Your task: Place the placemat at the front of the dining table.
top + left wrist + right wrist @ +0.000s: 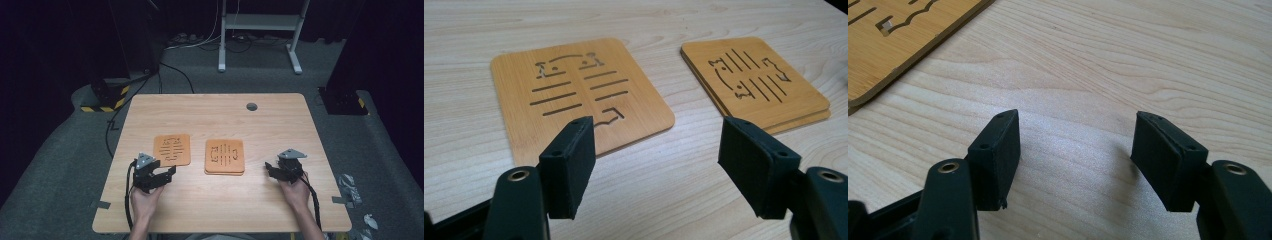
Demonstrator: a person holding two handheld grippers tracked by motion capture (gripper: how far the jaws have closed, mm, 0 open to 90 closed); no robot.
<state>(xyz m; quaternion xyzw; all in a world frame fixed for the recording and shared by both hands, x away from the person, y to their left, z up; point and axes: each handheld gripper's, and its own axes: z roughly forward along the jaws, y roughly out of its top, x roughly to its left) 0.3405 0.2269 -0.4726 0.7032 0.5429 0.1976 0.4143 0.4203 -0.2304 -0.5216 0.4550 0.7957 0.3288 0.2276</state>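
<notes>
A single bamboo coaster (172,149) lies flat on the desk (220,200), left of centre, with slots and small figures cut through it. At about 3 o'clock from it, near but apart, sits a stack of coasters (225,157) of the same kind. The left gripper (167,175) rests at roughly 7 o'clock of the single coaster, just beside its near edge, jaws spread wide with nothing between them. The right gripper (271,169) sits at about 4 o'clock of the stack, near it, jaws likewise wide apart over bare wood.
</notes>
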